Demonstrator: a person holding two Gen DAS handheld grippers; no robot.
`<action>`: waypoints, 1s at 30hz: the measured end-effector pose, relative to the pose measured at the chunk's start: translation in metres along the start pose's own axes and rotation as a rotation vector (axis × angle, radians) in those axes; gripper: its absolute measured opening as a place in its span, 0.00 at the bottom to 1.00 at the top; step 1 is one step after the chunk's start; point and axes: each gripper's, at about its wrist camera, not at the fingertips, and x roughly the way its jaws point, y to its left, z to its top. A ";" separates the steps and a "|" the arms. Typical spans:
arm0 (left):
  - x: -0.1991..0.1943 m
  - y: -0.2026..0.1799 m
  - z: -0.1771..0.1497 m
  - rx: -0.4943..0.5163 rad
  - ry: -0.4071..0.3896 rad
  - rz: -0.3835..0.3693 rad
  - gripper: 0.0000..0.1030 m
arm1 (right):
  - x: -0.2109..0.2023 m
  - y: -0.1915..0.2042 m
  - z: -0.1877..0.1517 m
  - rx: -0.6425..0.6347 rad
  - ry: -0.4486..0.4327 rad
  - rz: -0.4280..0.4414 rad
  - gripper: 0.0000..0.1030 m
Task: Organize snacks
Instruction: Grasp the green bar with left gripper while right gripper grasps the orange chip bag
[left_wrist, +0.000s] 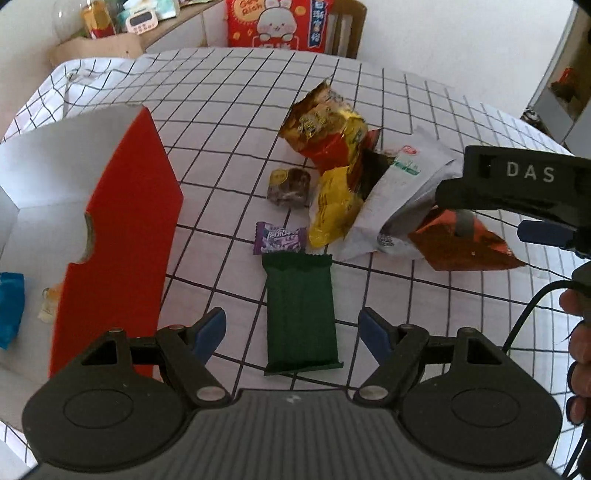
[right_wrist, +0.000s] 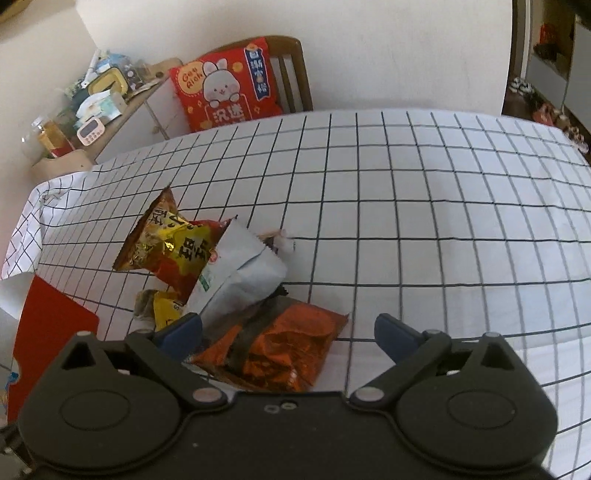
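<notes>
Both tongs stand released, holding nothing: the left tongs (left_wrist: 291, 328) straddle a green bar (left_wrist: 301, 314) flat on the gridded tabletop (left_wrist: 229, 122), pads apart from it. Just beyond its far end lies a purple candy (left_wrist: 279, 238), then a brown sweet (left_wrist: 289, 187). Left of them stands a red box (left_wrist: 118, 236), its inside partly cut off. The right tongs (right_wrist: 288, 338) hang over an orange packet (right_wrist: 284, 350); beyond it a white bag (right_wrist: 240, 273) overlaps yellow packs (right_wrist: 173, 240), hiding their edges.

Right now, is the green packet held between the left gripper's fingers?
No, the green packet lies flat on the tablecloth between the left gripper's open, untouching fingers.
</notes>
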 end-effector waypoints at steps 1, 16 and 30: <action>0.003 -0.001 0.001 0.000 0.005 -0.001 0.76 | 0.004 0.002 -0.001 -0.007 0.005 -0.009 0.97; 0.029 0.002 0.000 -0.027 0.033 -0.017 0.75 | 0.013 -0.019 -0.025 0.072 0.072 0.040 0.81; 0.024 -0.003 -0.005 0.028 0.012 -0.005 0.42 | 0.001 -0.023 -0.041 0.046 0.049 0.016 0.53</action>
